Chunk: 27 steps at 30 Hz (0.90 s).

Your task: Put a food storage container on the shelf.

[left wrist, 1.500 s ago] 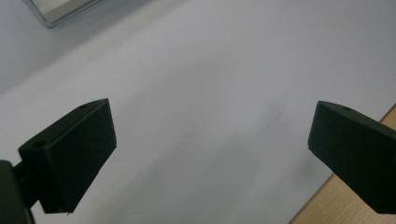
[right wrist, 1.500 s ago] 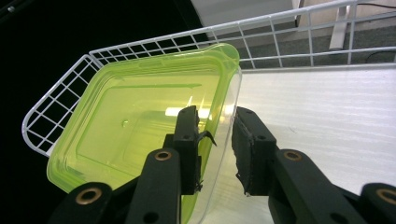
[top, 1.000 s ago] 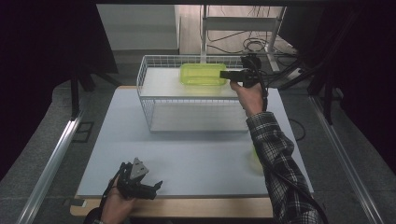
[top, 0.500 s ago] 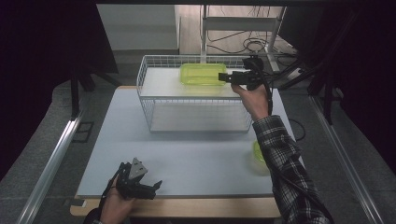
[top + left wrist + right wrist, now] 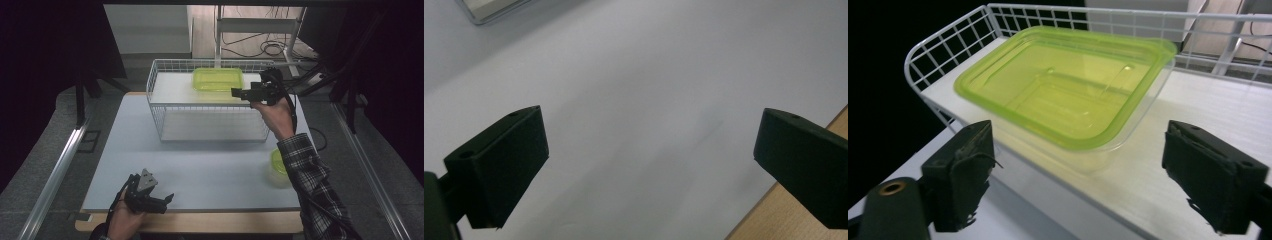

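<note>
Left gripper [image 5: 167,199] is being held low over the mat [image 5: 210,165] near its front edge — jaws spread wide, nothing between them. Box [image 5: 218,79] with green lid is sitting on top of the wire rack [image 5: 210,112]. Right gripper [image 5: 236,92] is being held just beside it — jaws have just been opening, nothing gripped.

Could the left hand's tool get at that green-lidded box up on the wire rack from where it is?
Probably not without a long reach: the left tool sits open at the table's near edge, while the box lies on the rack at the far side.
</note>
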{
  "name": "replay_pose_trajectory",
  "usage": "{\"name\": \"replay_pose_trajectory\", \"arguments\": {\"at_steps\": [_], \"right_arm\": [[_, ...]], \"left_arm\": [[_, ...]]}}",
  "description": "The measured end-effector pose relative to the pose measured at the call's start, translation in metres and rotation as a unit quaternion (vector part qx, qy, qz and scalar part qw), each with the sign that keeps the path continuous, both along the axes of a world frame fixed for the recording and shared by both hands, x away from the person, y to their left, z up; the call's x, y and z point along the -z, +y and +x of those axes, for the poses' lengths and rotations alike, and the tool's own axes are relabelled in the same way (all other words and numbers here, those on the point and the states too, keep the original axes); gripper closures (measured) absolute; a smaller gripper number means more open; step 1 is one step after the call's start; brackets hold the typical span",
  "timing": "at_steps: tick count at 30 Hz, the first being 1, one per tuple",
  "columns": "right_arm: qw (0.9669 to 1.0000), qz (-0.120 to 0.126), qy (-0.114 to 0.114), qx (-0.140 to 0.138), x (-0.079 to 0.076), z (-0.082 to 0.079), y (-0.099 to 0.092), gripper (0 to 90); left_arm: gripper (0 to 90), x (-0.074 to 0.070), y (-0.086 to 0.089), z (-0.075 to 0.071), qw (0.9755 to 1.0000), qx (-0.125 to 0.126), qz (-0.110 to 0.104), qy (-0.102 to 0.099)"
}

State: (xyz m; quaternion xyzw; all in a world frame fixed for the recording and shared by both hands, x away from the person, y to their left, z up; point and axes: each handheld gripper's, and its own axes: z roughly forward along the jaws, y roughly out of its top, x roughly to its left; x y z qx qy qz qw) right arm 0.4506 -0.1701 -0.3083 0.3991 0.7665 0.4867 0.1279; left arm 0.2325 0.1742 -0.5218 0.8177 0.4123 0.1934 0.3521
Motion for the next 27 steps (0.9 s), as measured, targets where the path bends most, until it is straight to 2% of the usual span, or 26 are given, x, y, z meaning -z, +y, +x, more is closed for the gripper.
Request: {"name": "replay_pose_trajectory", "arguments": {"at_steps": [5, 8, 16, 27], "right_arm": [[0.9999, -0.009, -0.004, -0.012, 0.004, -0.008, -0.001, 7.8], [0.9995, -0.024, -0.013, -0.013, 0.006, -0.012, -0.002, 6.6], [0.9989, -0.033, -0.023, -0.023, 0.011, -0.027, -0.011, 5.0], [0.9979, -0.041, -0.024, -0.045, 0.023, -0.046, -0.019, 1.8]], "left_arm": [[0.6, -0.001, 0.001, 0.0, 0.9999, 0.004, -0.012, -0.002], [0.5, -0.001, 0.002, -0.001, 0.9998, 0.007, -0.016, -0.003], [0.0, 0.0, 0.001, 0.0, 0.9999, 0.009, -0.012, -0.007], [0.0, 0.001, -0.001, -0.001, 0.9998, 0.011, -0.008, -0.014]]}}
